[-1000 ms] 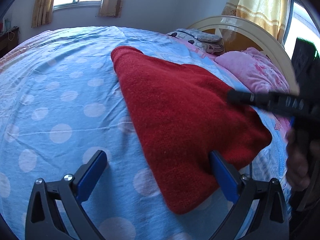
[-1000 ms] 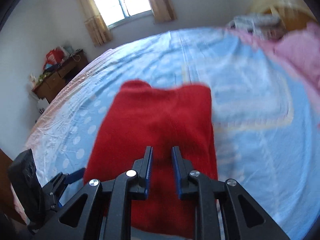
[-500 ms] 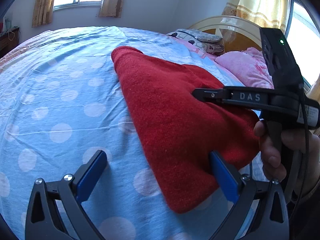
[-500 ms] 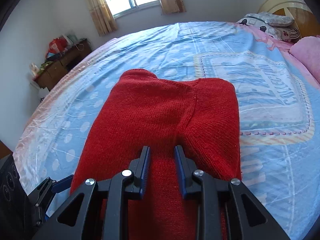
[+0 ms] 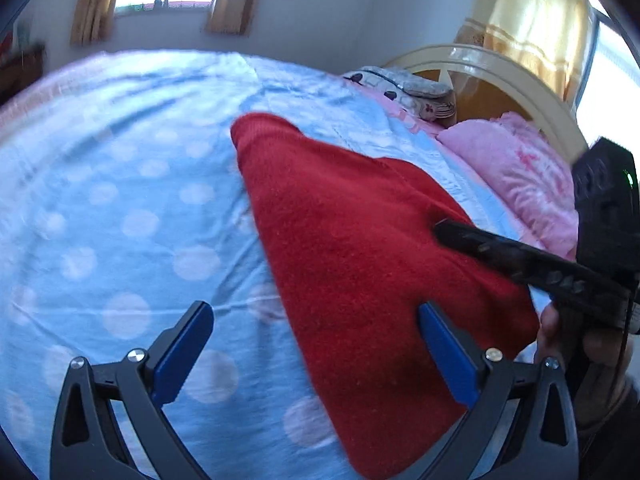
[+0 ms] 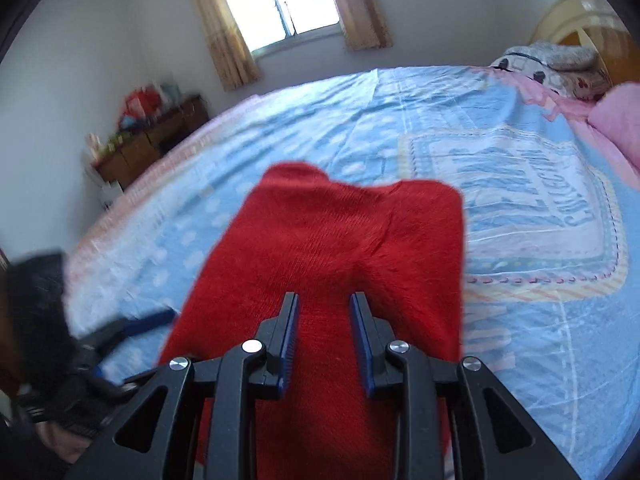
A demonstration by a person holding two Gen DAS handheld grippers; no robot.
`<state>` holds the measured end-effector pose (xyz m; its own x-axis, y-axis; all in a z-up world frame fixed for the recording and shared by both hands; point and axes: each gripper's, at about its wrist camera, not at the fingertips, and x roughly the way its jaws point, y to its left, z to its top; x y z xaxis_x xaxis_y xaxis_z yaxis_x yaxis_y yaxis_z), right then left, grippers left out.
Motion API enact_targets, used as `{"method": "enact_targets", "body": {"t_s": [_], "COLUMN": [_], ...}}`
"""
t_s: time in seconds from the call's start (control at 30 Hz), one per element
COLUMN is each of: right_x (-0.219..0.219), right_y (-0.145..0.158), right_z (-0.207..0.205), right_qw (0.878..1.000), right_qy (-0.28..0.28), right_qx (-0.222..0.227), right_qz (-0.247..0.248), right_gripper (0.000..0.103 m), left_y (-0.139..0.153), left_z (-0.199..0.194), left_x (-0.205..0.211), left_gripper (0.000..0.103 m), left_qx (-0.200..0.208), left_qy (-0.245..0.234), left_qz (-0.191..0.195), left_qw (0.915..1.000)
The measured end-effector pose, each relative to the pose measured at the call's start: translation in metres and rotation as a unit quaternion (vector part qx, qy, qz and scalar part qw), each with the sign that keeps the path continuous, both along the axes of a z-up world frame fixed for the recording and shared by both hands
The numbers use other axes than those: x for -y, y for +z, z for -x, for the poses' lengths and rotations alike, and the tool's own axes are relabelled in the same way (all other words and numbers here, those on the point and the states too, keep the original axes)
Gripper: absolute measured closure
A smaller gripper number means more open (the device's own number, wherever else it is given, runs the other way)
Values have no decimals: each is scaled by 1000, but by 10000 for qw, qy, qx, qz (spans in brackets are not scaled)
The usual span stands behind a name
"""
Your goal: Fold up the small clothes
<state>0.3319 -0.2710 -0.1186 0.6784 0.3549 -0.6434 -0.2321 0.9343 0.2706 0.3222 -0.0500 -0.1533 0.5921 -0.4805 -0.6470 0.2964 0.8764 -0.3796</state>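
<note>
A red knitted garment (image 5: 352, 240) lies folded and flat on the blue polka-dot bed sheet (image 5: 120, 220). My left gripper (image 5: 312, 312) stands wide open over the garment's near left edge, one pad above the sheet, the other above red cloth. In the right wrist view the same garment (image 6: 340, 232) stretches away from my right gripper (image 6: 324, 300), whose jaws are opening, a narrow gap between them, with the cloth under them and nothing pinched. From the left wrist view, the right gripper (image 5: 442, 230) hovers low over the garment's right side. One blue finger (image 6: 150, 318) of the left gripper shows at the garment's left edge.
A pink pillow (image 5: 516, 176) and a grey patterned pillow (image 6: 560, 60) lie by the curved headboard (image 5: 500, 68). A person's hand (image 5: 560, 340) holds the right gripper. A cluttered wooden dresser (image 6: 148, 140) stands by the wall beyond the bed. The sheet (image 6: 520, 320) spreads wide to the garment's right.
The right gripper's jaws have spread a little wider. It came in over the garment's right side and dipped lower. The left gripper shifted slightly; the garment lies as before.
</note>
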Motion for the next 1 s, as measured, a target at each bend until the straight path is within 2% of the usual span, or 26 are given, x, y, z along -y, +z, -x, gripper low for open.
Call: {"method": "enact_targets", "body": {"t_s": [0.03, 0.07, 0.13, 0.17, 0.33, 0.43, 0.6, 0.67, 0.83, 0.9, 0.97, 1.0], "right_x": [11, 16, 36, 42, 77, 85, 78, 75, 79, 78, 73, 70], "right_y": [4, 6, 10, 10, -2, -16, -35, -42, -47, -50, -54, -54], "right_z": [2, 2, 0, -2, -25, -45, -73, -83, -99, -104, -109, -108], "right_qw": [9998, 9996, 9981, 9976, 9930, 9891, 9874, 9859, 9810, 9787, 9762, 9747], "right_qy": [-119, -196, -499, -567, -842, -784, -498, -427, -473, -415, -254, -202], "right_qx": [68, 104, 202, 212, -85, -416, -825, -1002, -1088, -1131, -1253, -1292], "right_qz": [-146, -188, -296, -341, -826, -1173, -1254, -1272, -1538, -1660, -1750, -1813], "right_gripper": [67, 54, 36, 36, 36, 36, 38, 38, 39, 45, 69, 71], "left_y": [-3, -7, -7, -7, -7, -7, -8, -8, -7, -7, -6, -6], "left_z": [-1, -2, -1, 2, 5, 5, 7, 6, 2, 3, 3, 4], "left_x": [-3, -4, -5, -5, -2, -4, -6, -4, 4, 7, 9, 9], "left_gripper": [0, 0, 0, 0, 0, 0, 18, 18, 17, 16, 17, 21], "left_qx": [-80, -165, -190, -180, -120, -105, -48, -82, -165, -173, -163, -157], "left_qy": [-12, -39, -59, -63, -77, -148, -417, -475, -581, -604, -609, -621], "left_qz": [103, 228, 373, 392, 351, 466, 731, 746, 679, 628, 579, 577], "left_qw": [9999, 9996, 9991, 9990, 9993, 9988, 9964, 9960, 9959, 9960, 9963, 9963]}}
